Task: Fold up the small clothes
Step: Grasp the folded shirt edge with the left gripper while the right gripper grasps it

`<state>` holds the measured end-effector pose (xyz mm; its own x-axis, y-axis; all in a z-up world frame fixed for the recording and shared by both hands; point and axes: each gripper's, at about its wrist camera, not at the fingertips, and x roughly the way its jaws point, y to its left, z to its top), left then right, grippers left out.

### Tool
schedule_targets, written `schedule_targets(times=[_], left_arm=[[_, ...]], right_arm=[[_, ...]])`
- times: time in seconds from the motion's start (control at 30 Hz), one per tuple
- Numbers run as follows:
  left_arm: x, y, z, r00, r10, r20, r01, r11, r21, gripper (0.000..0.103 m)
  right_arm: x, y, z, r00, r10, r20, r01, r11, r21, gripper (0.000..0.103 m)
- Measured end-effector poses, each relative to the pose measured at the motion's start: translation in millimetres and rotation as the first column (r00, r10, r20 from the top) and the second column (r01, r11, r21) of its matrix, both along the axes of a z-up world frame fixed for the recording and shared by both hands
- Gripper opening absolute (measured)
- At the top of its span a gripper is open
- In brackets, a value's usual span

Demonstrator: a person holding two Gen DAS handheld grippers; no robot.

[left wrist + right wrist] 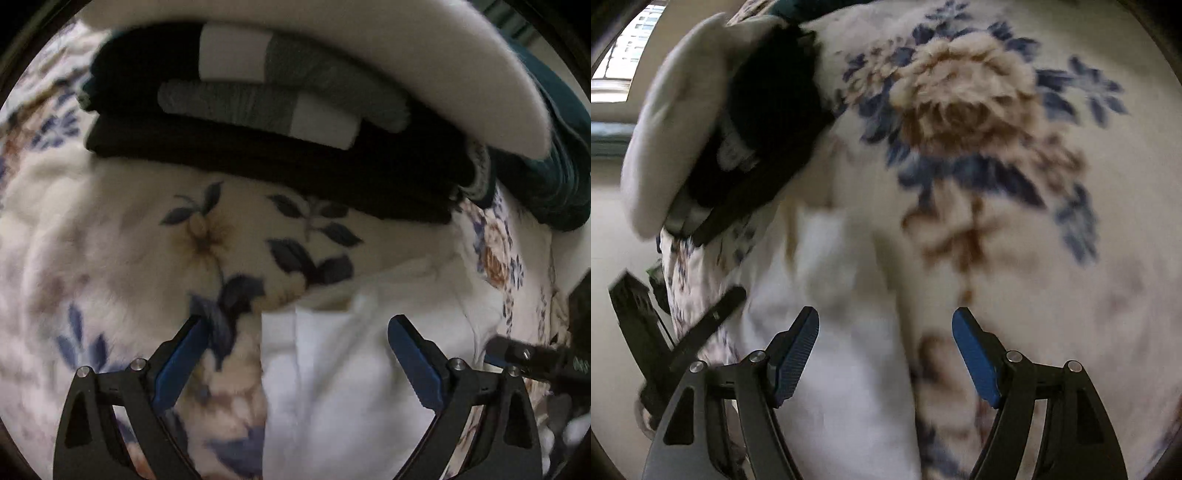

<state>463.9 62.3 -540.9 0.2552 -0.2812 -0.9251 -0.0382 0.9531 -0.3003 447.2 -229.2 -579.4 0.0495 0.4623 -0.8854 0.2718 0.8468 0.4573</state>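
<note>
A white garment lies flat on the floral blanket. My left gripper hovers over its left edge, open, with nothing pinched between its blue pads. In the right wrist view the same white garment lies under my right gripper, which is also open and holds nothing. Each gripper shows in the other's view: the right gripper at the right edge, the left gripper at the left edge. Both views are motion-blurred.
A stack of folded dark clothes with grey-and-white socks on top sits beyond the garment, against a white pillow. A teal garment lies to the right. The blanket spreads rightward; the bed edge and floor are at the left.
</note>
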Motion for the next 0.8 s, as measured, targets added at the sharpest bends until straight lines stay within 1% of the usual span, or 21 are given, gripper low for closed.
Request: schedule_targets(times=[0.07, 0.1, 0.17, 0.2, 0.23, 0.27, 0.33, 0.37, 0.4, 0.43, 0.47, 0.5, 0.57, 0.67, 0.8], left_arm=[[0, 6, 0, 1.000, 0.008, 0.017, -0.007, 0.999, -0.041, 0.099], [0, 8, 2, 0.999, 0.007, 0.031, -0.005, 0.998, -0.059, 0.098], [-2, 9, 7, 0.998, -0.012, 0.064, 0.017, 0.997, -0.078, 0.080], [1, 8, 7, 0.997, -0.030, 0.067, 0.034, 0.997, -0.067, 0.051], [3, 3, 5, 0.996, -0.059, 0.063, 0.062, 0.997, -0.052, 0.030], [4, -1, 4, 0.995, -0.082, 0.064, 0.086, 0.995, -0.051, 0.028], [2, -8, 6, 0.989, -0.125, 0.083, 0.129, 0.991, -0.037, 0.018], [2, -11, 6, 0.986, -0.141, 0.088, 0.144, 0.989, -0.032, 0.017], [1, -13, 8, 0.984, -0.151, 0.098, 0.154, 0.988, -0.027, 0.013], [1, -12, 9, 0.983, -0.150, 0.106, 0.155, 0.987, -0.034, 0.010], [4, -10, 10, 0.982, -0.147, 0.115, 0.152, 0.988, -0.038, 0.008], [3, -9, 15, 0.981, -0.143, 0.131, 0.149, 0.988, -0.038, 0.007], [3, -6, 24, 0.979, -0.134, 0.154, 0.144, 0.988, -0.054, 0.007], [-1, 0, 42, 0.973, -0.136, 0.185, 0.151, 0.986, -0.069, 0.007], [-9, 3, 65, 0.966, -0.140, 0.219, 0.157, 0.986, -0.062, 0.006]], right_arm=[[18, 2, -17, 1.000, -0.001, -0.011, 0.001, 0.999, 0.036, 0.077], [24, 3, -20, 1.000, 0.009, -0.008, -0.008, 0.999, 0.043, 0.077], [32, 9, -26, 1.000, 0.032, -0.001, -0.031, 0.996, 0.078, 0.077], [35, 11, -28, 0.999, 0.034, 0.004, -0.034, 0.995, 0.095, 0.077], [38, 13, -29, 0.999, 0.033, 0.009, -0.034, 0.993, 0.111, 0.077], [42, 15, -31, 0.999, 0.033, 0.016, -0.035, 0.990, 0.133, 0.077], [47, 19, -34, 0.999, 0.038, 0.014, -0.039, 0.990, 0.139, 0.077], [44, 23, -31, 0.999, 0.042, 0.023, -0.044, 0.988, 0.146, 0.074], [46, 26, -30, 0.998, 0.046, 0.035, -0.051, 0.987, 0.152, 0.055], [45, 29, -27, 0.998, 0.054, 0.044, -0.060, 0.987, 0.146, 0.039], [45, 34, -24, 0.996, 0.071, 0.045, -0.076, 0.988, 0.137, 0.016], [45, 38, -23, 0.996, 0.079, 0.046, -0.084, 0.988, 0.127, 0.016], [44, 44, -15, 0.993, 0.084, 0.080, -0.093, 0.990, 0.109, 0.014], [38, 52, 3, 0.988, 0.080, 0.129, -0.095, 0.989, 0.113, 0.012], [29, 61, 22, 0.983, 0.083, 0.166, -0.102, 0.988, 0.112, 0.011]])
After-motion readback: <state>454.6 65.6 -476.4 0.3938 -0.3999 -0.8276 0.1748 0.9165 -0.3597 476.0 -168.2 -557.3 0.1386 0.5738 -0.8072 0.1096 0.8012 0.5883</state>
